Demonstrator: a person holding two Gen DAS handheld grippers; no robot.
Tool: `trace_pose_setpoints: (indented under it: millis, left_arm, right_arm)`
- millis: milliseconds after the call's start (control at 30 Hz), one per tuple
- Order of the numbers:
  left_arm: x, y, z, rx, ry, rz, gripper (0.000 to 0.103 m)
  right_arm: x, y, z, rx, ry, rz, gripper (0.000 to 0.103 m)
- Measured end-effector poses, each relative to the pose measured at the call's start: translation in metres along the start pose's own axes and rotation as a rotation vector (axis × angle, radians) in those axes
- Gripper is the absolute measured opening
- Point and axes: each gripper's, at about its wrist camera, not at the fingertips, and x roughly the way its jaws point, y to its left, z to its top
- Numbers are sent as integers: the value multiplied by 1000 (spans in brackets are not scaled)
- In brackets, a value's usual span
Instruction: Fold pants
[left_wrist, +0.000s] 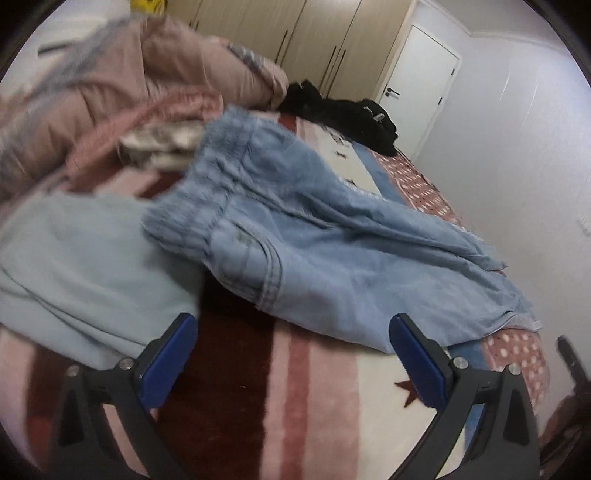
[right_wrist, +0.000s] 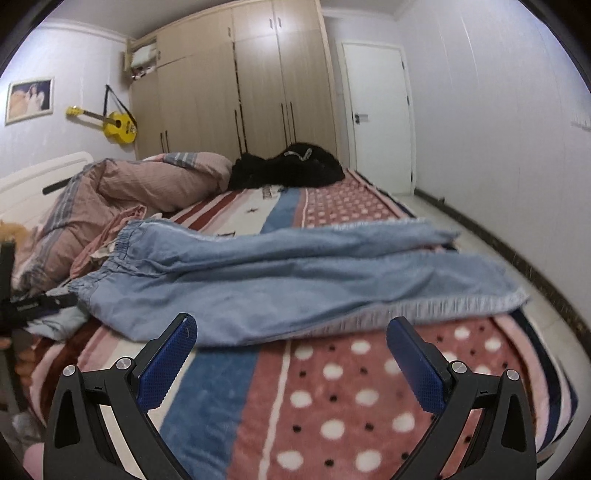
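Note:
Light blue denim pants (left_wrist: 314, 236) lie across the patterned bed blanket (left_wrist: 314, 398), elastic waistband to the left and both legs running right, one leg laid over the other. In the right wrist view the pants (right_wrist: 280, 280) span the bed with the hems near its right edge. My left gripper (left_wrist: 291, 325) is open, hovering just short of the pants' near edge below the waist. My right gripper (right_wrist: 291, 328) is open too, close to the near edge of the lower leg. Neither holds any cloth.
A pale blue garment (left_wrist: 74, 266) lies left of the pants. Pink bedding (right_wrist: 122, 192) is heaped at the bed's head, black clothes (right_wrist: 288, 166) at the far end. The bed's right edge drops to the floor (right_wrist: 498, 236) beside a white wall.

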Motion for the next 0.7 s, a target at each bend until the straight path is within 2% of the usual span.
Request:
trace_pose_setpoints:
  millis: [100,167,233,367,500,700]
  left_arm:
    - [21,2,-1,-45,47,-47,97]
    - [35,2,3,-74,75,-69,83]
    - [48,4,7,-115,94,-89,79]
    - [63,8,20,-162,72,-64,72]
    - [71,15,34,-200,37,-69,69]
    - [76,33,52,-266,15,-62,48]
  right_arm:
    - [6,-11,-7,17,20,5,102]
    - [12,-18,-9,34,34,2,102]
    - [20,-30,-12,66,51,3,102]
    - [38,-56,-15,137,95,-2,102]
    - [63,-84,-15,198,154,-28,102]
    - [103,-126,-12,344,201,24,101]
